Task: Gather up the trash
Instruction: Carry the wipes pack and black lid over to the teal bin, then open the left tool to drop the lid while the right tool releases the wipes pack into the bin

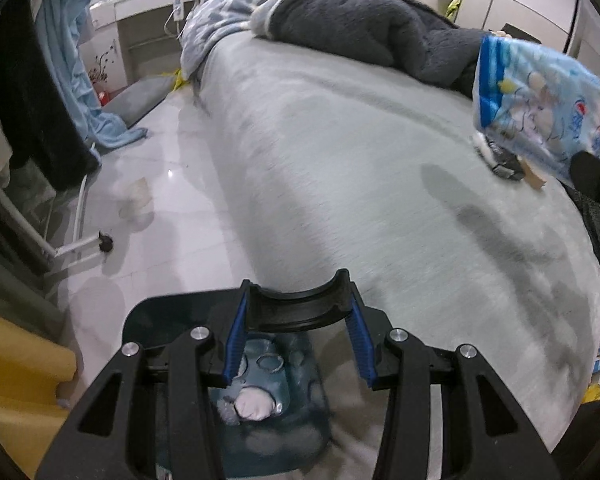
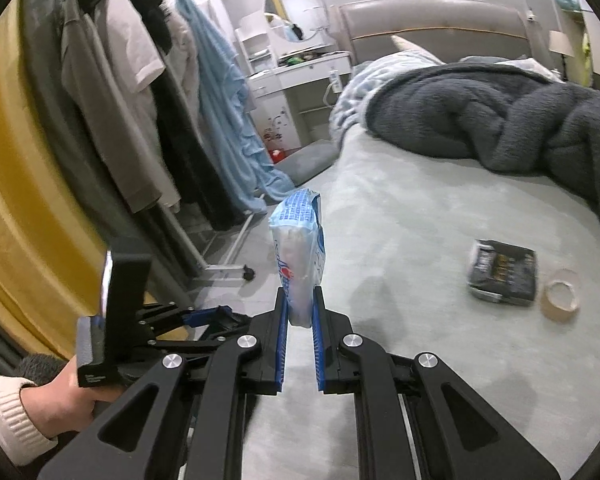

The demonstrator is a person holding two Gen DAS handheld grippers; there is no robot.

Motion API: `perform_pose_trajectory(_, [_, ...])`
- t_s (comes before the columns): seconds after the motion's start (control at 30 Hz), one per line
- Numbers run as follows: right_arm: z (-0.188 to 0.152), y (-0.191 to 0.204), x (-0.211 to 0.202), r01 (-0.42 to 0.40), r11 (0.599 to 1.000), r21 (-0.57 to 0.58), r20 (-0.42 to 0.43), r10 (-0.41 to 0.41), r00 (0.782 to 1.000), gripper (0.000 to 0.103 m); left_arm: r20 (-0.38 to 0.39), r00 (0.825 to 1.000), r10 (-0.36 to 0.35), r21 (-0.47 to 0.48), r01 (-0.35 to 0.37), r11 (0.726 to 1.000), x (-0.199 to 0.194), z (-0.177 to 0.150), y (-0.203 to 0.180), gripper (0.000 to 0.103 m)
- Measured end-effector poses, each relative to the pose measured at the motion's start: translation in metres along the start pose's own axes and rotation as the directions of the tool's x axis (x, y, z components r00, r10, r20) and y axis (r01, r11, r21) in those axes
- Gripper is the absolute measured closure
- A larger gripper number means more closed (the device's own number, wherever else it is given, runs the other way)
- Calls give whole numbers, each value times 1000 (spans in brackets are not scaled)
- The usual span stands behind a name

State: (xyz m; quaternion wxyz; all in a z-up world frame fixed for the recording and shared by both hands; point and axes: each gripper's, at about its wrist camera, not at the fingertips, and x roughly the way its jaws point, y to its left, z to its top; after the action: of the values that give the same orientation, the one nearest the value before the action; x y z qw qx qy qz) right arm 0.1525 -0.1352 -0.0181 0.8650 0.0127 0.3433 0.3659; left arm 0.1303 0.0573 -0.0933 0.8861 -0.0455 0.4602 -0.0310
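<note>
Right gripper [image 2: 300, 300] clamped on blue packet [image 2: 298, 256], upright between jaws, long axis pointing forward and up, lifted clear of bed [image 2: 400, 220]. Left gripper [image 1: 298, 312] pinching black bin rim [image 1: 296, 306], bin hanging below it, down-left of packet. 2 more pieces ahead-right of right gripper on bed: dark wrapper [image 2: 502, 276], tape roll [image 2: 562, 294] just beside. Judged next: packet swung left, over bin opening.
</note>
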Motion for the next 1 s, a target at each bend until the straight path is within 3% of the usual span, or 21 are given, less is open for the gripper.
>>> perform_pose_trajectory(0.47, [-7,43,67,-79,997,-16,-154,76,985,92,-185,983,14,-60,-25,998,21,-31,56,55])
perform_pose_trajectory(1.0, [-17,79,126,-98,994,-48,-314,78,946,92,-378,926,-7,-121,-43,992,54,-67,98,54])
